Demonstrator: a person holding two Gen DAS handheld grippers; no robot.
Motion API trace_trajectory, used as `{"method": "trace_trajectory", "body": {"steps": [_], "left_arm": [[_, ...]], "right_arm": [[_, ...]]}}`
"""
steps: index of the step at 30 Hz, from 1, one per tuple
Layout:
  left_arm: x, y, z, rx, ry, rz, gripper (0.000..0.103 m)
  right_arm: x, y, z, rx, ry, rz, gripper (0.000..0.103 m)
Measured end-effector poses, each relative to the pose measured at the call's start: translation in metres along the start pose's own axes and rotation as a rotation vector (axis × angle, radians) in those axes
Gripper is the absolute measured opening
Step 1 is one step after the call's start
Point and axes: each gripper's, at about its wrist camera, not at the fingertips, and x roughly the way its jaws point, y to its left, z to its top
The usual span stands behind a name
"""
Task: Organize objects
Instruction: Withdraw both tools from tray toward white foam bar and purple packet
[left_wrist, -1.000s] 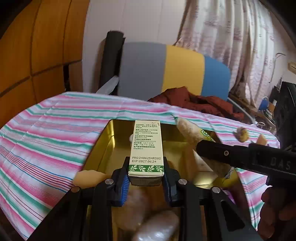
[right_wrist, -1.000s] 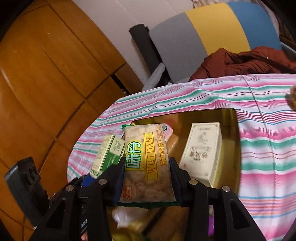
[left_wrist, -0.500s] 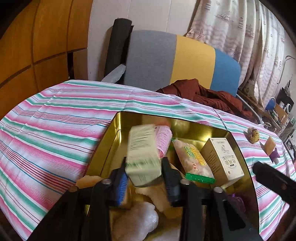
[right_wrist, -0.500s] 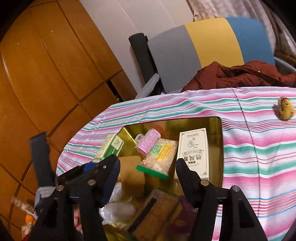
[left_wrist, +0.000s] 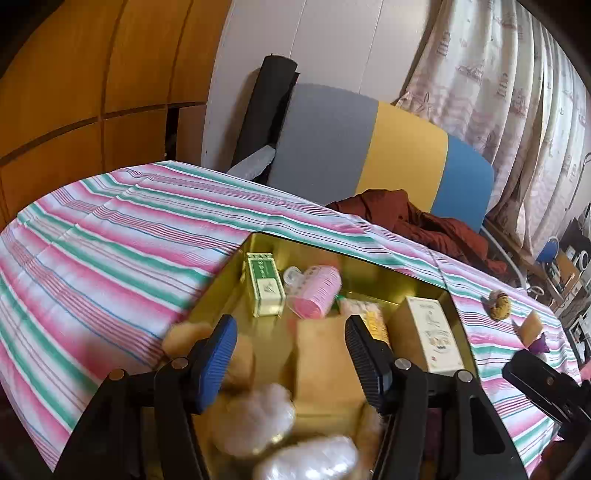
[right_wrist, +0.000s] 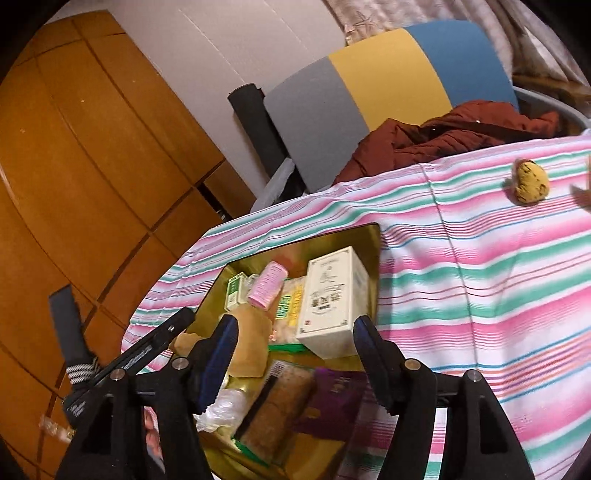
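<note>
gold tin (left_wrist: 236, 280) ahead of both tongs holds the green carton (left_wrist: 265, 284) and snack packet (right_wrist: 290, 306). left tongs (left_wrist: 290, 356) and right tongs (right_wrist: 291, 349) have just been opening, empty. next, swing right toward the yellow figurine (right_wrist: 531, 182) on the worktop (right_wrist: 480, 266), clearing the rim.

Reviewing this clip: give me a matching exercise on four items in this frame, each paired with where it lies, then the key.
Items:
1. green and white box
2. pink roll
3. cream box
4. yellow-brown lump

Places:
A. on the striped cloth, outside the gold tin
B. in the tin, by its right wall in the left wrist view
C. in the tin, nearest its far left corner
D. in the tin, just right of the green box

Pairs: 1-C, 2-D, 3-B, 4-A
</note>
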Motion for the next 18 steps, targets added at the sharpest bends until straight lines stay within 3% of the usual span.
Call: {"method": "trace_trajectory", "body": {"steps": [10,18], "left_arm": [[-0.029,-0.047,-0.029,0.101,-0.026,-0.065,0.062],[-0.042,-0.093,-0.052,0.190,0.004,-0.184,0.062]], "right_arm": [[-0.014,-0.022,-0.002,0.027,-0.014,-0.033,0.067],[-0.031,-0.048,-0.002,0.048,-0.031,-0.084,0.068]]}}
